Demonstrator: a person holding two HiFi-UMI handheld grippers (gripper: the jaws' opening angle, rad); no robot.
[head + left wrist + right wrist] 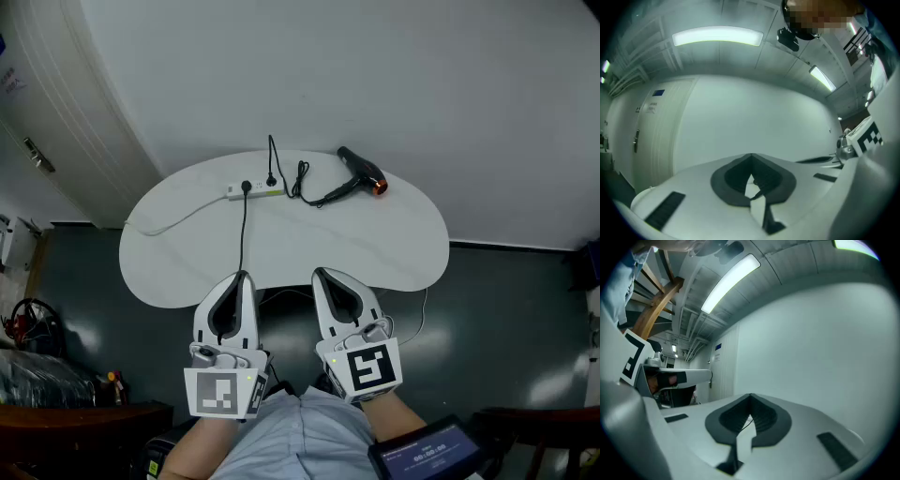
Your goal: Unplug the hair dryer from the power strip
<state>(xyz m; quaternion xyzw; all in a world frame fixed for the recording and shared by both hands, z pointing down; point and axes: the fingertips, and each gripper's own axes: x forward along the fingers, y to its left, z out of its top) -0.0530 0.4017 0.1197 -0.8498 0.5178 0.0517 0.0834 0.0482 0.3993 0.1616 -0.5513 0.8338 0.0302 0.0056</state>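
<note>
A black hair dryer (361,173) with an orange end lies at the back right of the white table (394,244). Its black cord (302,180) loops left to the white power strip (255,191), where two black plugs sit, one (271,180) nearer the dryer and one (247,187) to its left. My left gripper (241,275) (751,155) and right gripper (320,272) (750,395) hover side by side at the table's near edge, well short of the strip. Both are shut with nothing between the jaws.
A second black cord (243,234) runs from the strip to the table's front edge between the grippers. The strip's white lead (178,220) trails off left. A door (37,122) and floor clutter (37,347) are at left, dark furniture (534,431) at lower right.
</note>
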